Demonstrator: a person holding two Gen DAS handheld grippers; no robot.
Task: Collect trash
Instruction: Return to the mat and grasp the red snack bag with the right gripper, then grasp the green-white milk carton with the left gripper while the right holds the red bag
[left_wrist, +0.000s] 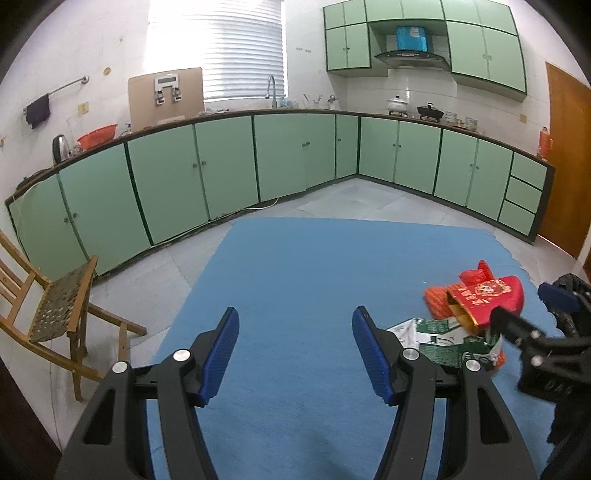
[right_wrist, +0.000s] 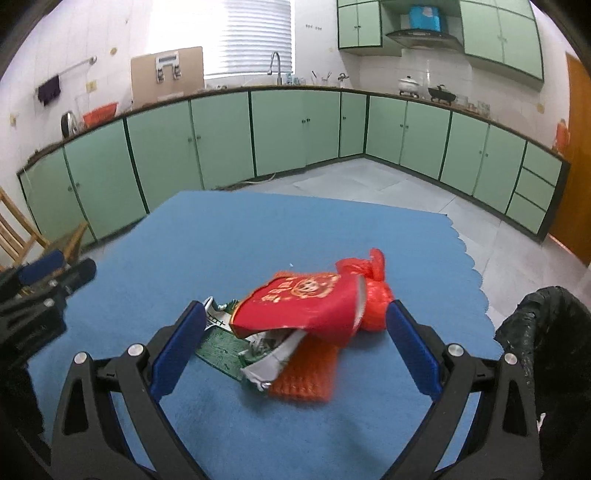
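Note:
A small heap of trash lies on the blue cloth (right_wrist: 184, 240): a red printed packet (right_wrist: 303, 306), an orange foam net (right_wrist: 306, 380), a knotted red plastic bag (right_wrist: 365, 264) and a torn green-and-white wrapper (right_wrist: 221, 345). My right gripper (right_wrist: 295, 312) is open and its blue pads stand on either side of the heap without pressing it. My left gripper (left_wrist: 295, 321) is open over bare cloth, with nothing between its fingers. In the left wrist view the red packet (left_wrist: 484, 295) and the wrapper (left_wrist: 443, 341) lie to the right, with the right gripper (left_wrist: 532, 308) beside them.
A black trash bag (right_wrist: 543, 325) stands open off the cloth's right edge. A wooden chair (left_wrist: 55, 306) is on the floor to the left. Green kitchen cabinets (left_wrist: 295, 155) run along the far walls. The left gripper (right_wrist: 55, 273) shows at the left edge of the right wrist view.

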